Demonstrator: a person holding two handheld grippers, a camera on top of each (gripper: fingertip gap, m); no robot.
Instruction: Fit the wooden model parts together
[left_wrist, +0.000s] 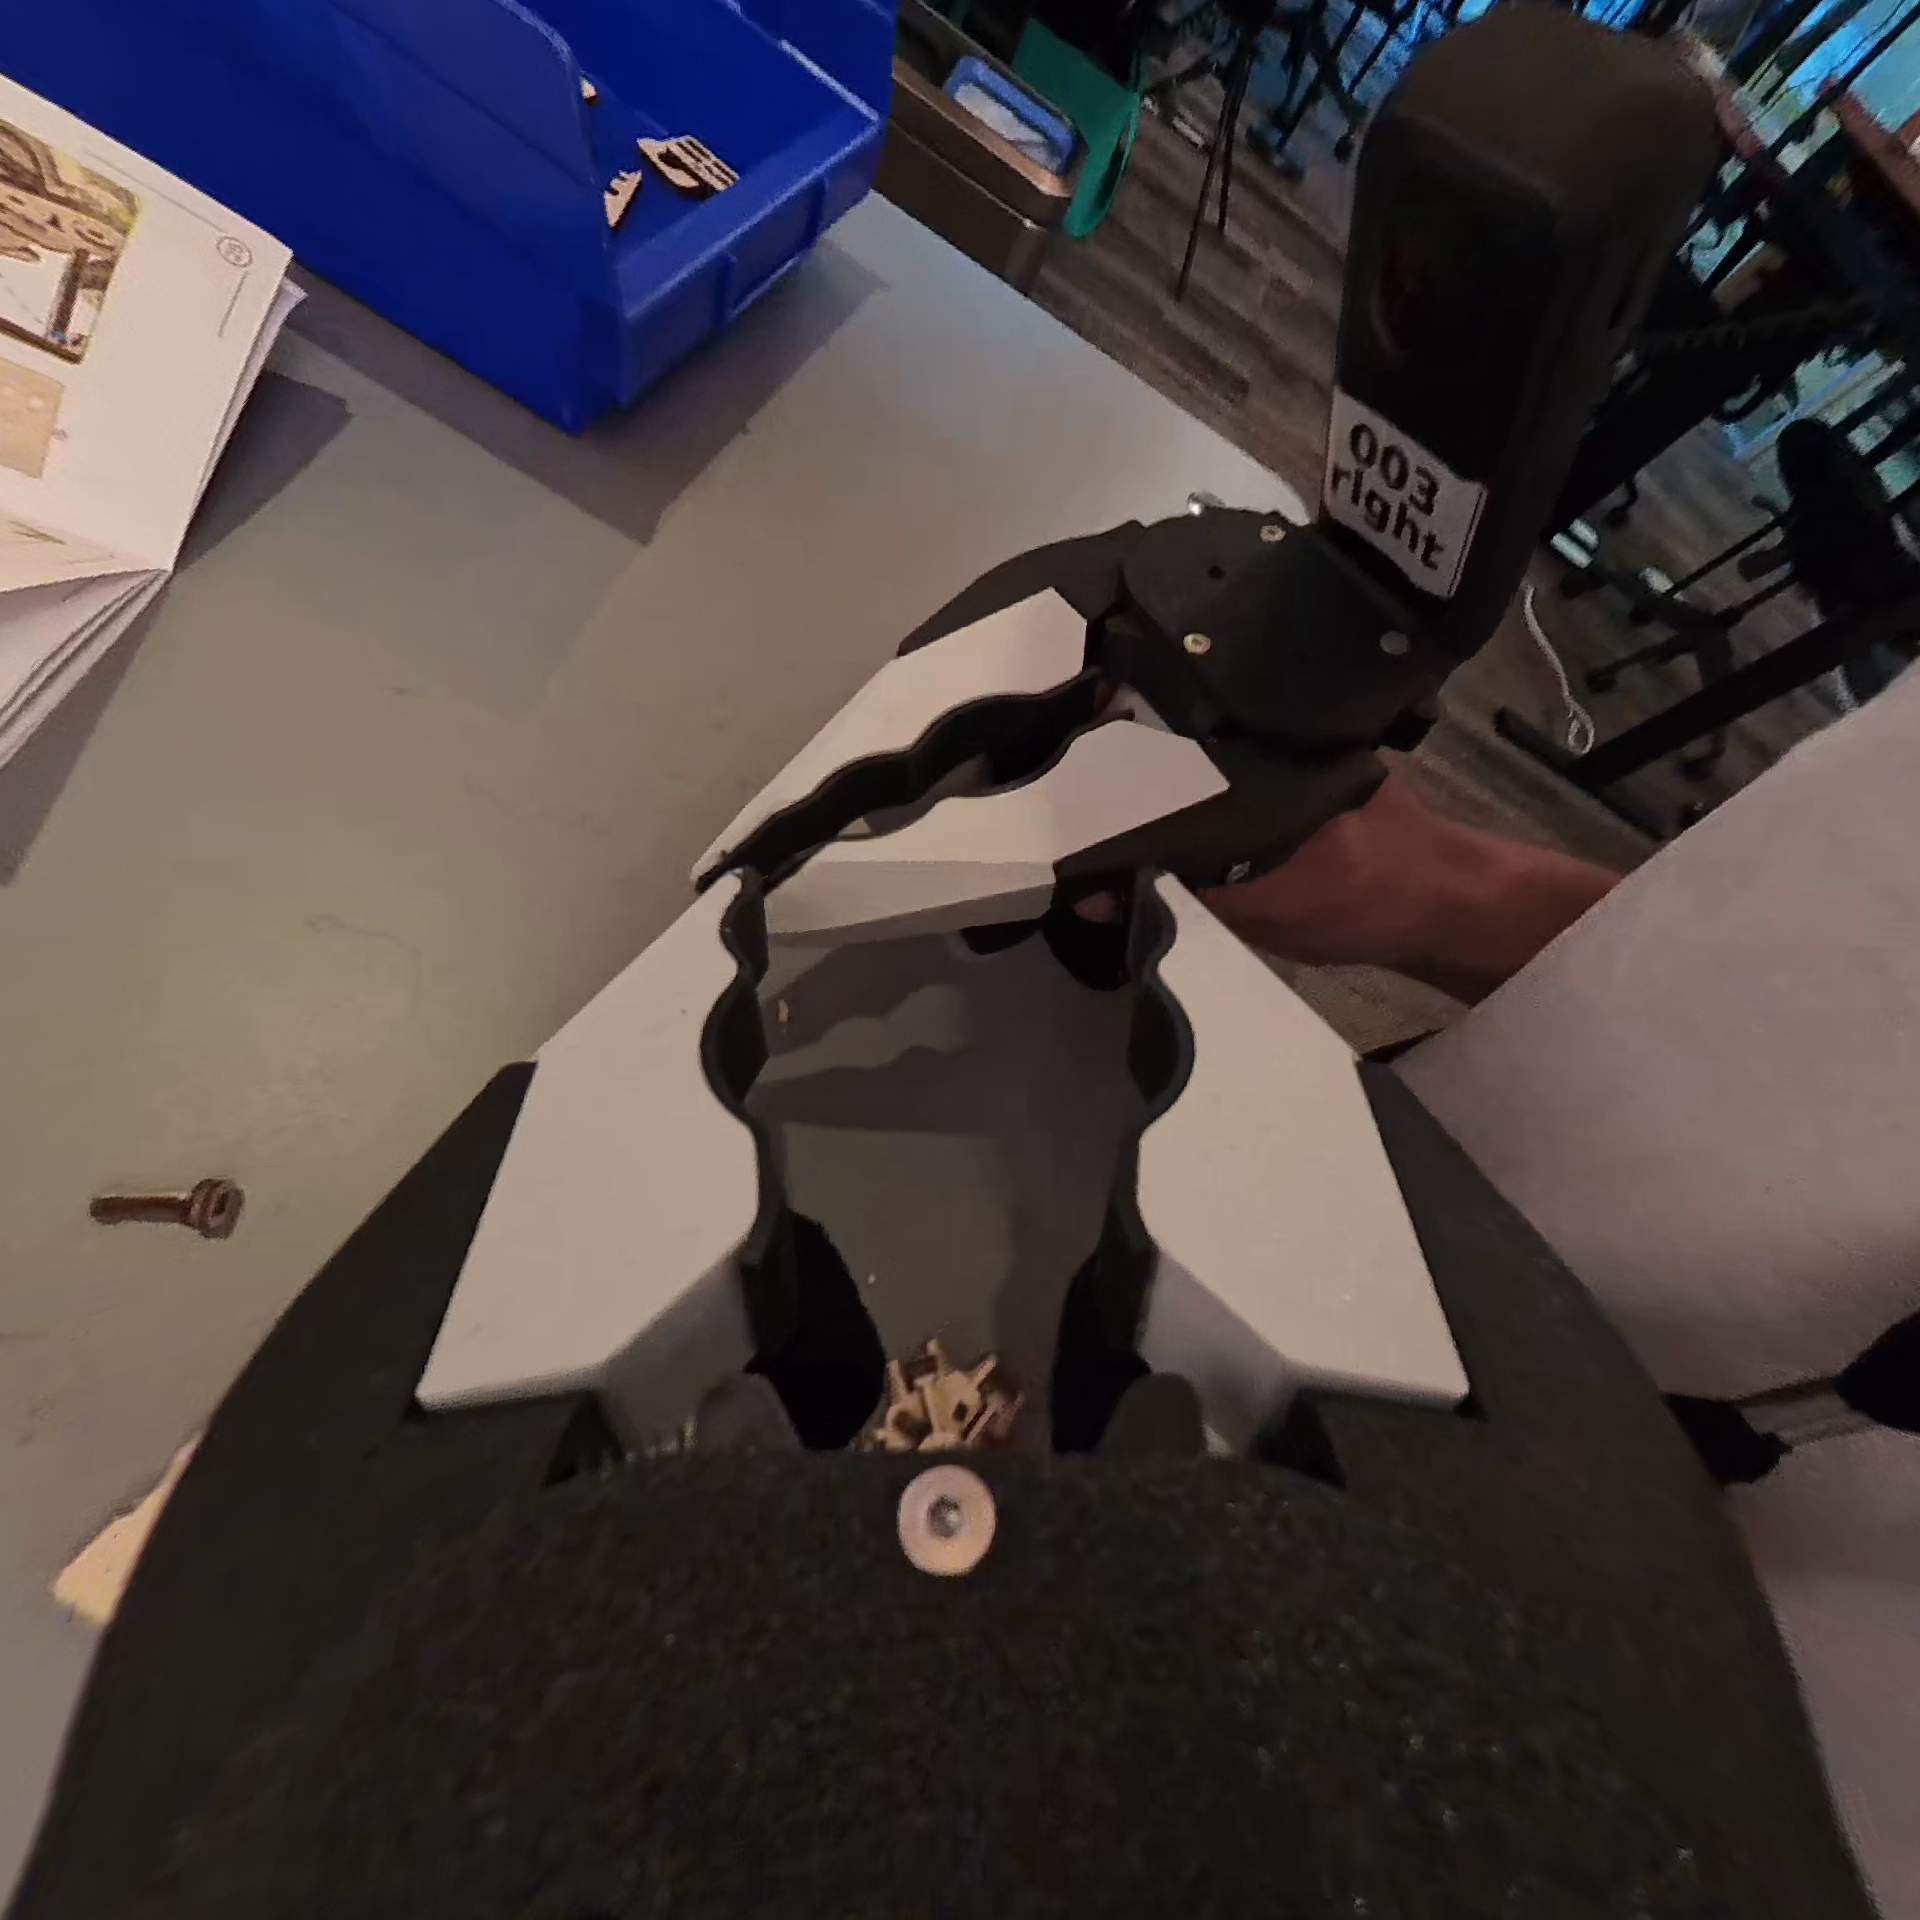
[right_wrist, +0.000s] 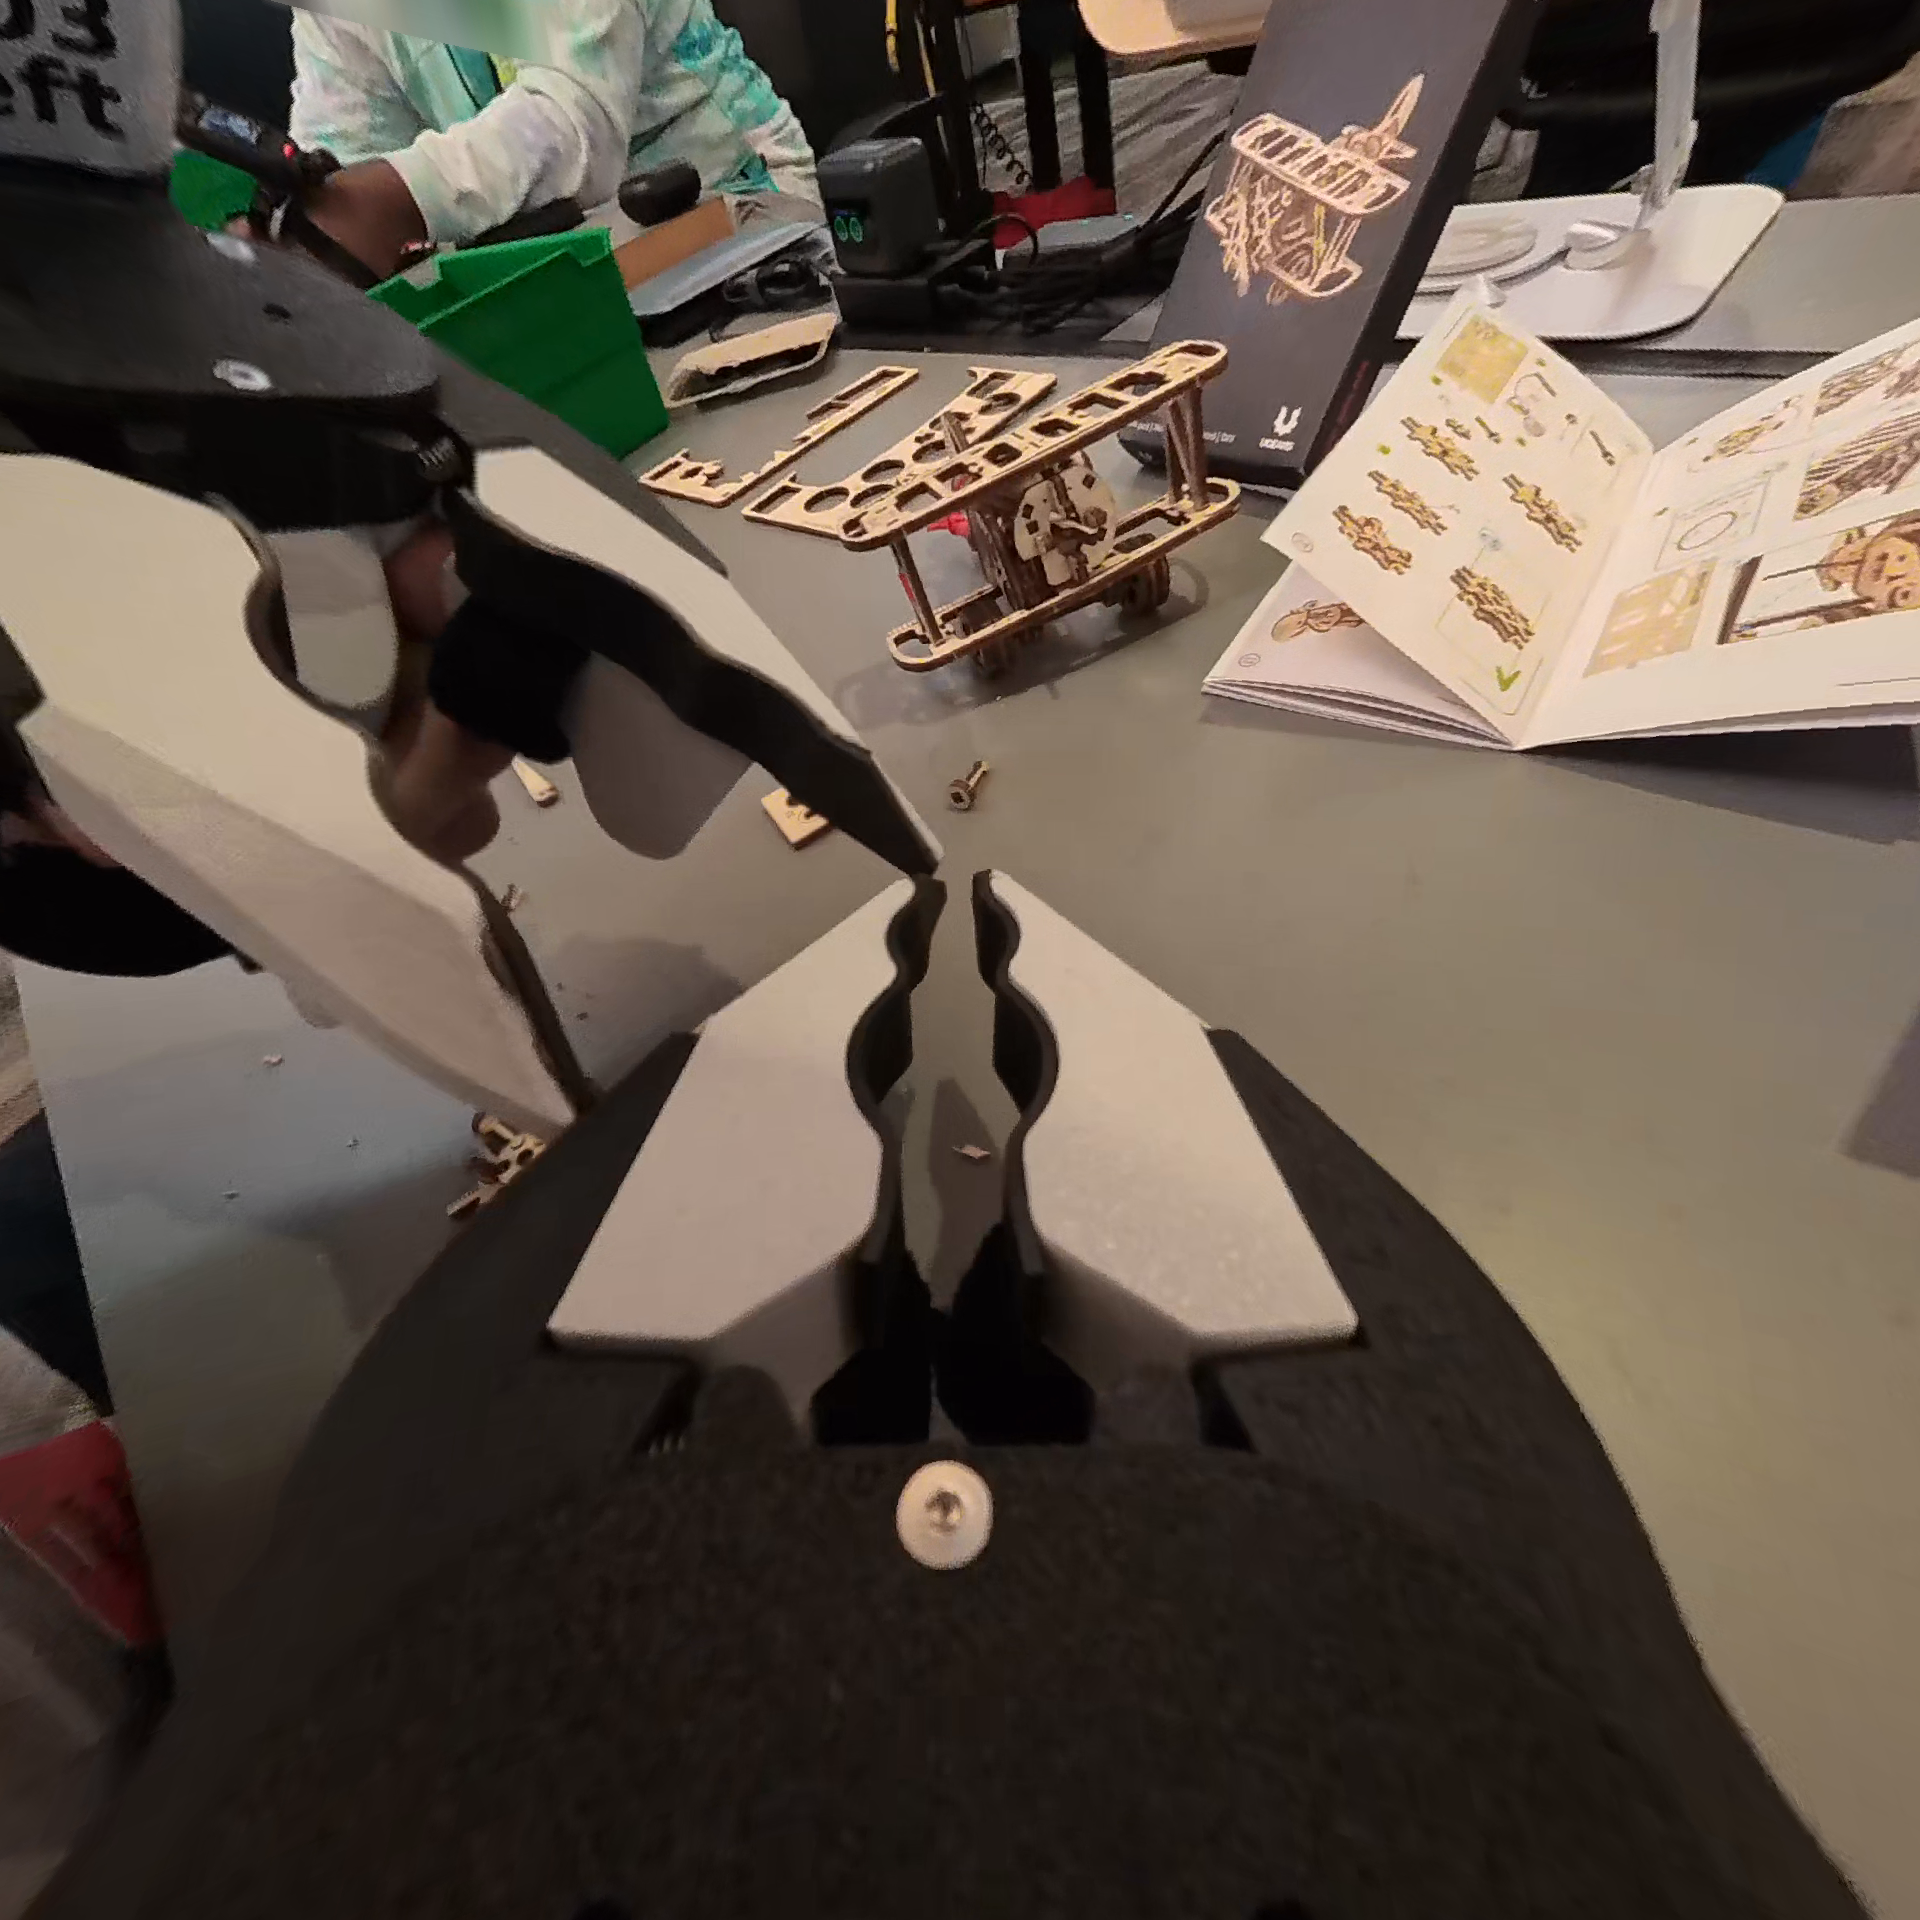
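My left gripper (left_wrist: 940, 894) is open wide and empty over the grey table (left_wrist: 416, 727). A small cluster of wooden parts (left_wrist: 940, 1397) lies on the table under its base. My right gripper (right_wrist: 956, 885) is almost closed, with only a narrow slit between its tips and nothing seen in it. In the left wrist view the right gripper (left_wrist: 732, 873) comes in from the right, and its tip touches my left gripper's left fingertip. In the right wrist view the left gripper (right_wrist: 748, 977) comes in from the left. A part-built wooden biplane (right_wrist: 1039, 520) stands farther back.
A blue bin (left_wrist: 727, 260) holds a few wooden parts. Flat wooden sheets (right_wrist: 831, 457), a dark box (right_wrist: 1320, 239), an open booklet (right_wrist: 1558, 540) and a green bin (right_wrist: 540, 322) lie around the biplane. A screw (right_wrist: 966, 784) and loose wooden bits (right_wrist: 499, 1153) lie nearby. A person (right_wrist: 520, 114) sits behind. From either gripper's tips it is about 15 cm to the part-built wooden biplane (right_wrist: 1039, 520).
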